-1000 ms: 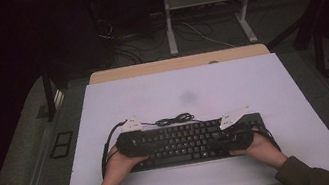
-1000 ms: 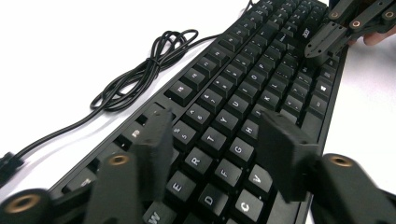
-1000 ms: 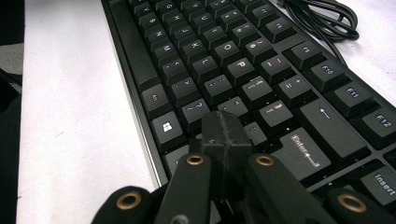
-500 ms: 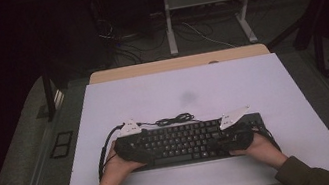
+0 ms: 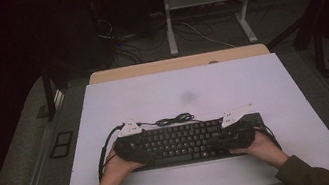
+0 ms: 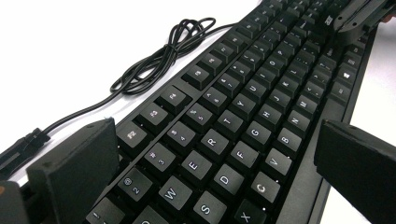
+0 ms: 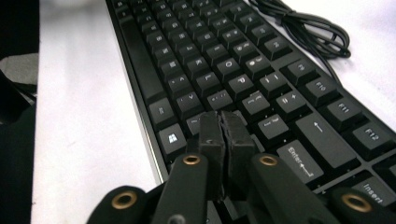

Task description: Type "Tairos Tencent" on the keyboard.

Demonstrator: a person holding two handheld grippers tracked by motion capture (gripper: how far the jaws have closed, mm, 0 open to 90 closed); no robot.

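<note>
A black keyboard point(image 5: 186, 142) lies flat near the front edge of the white table point(image 5: 182, 89), and its black cable point(image 5: 174, 119) is coiled just behind it. My left gripper point(image 5: 128, 146) is at the keyboard's left end. Its jaws have just been opening and now stand wide on either side of the keyboard point(image 6: 233, 116), off its edges. My left gripper point(image 6: 217, 168) holds nothing. My right gripper point(image 5: 238, 133) is over the right end of the keyboard. My right gripper point(image 7: 223, 126) has its pads pressed together just above the keys point(image 7: 243, 84), with nothing between them.
The cable point(image 6: 159, 60) trails left to a plug at the table's far-left side. A wooden strip point(image 5: 178, 63) borders the table's back edge. Beyond it, desk legs point(image 5: 168, 16) and loose wires lie on the dark floor. Both forearms enter from the bottom.
The left hand's grip around the keyboard's left end has loosened slightly. Both hands and the keyboard have stayed where they were.
</note>
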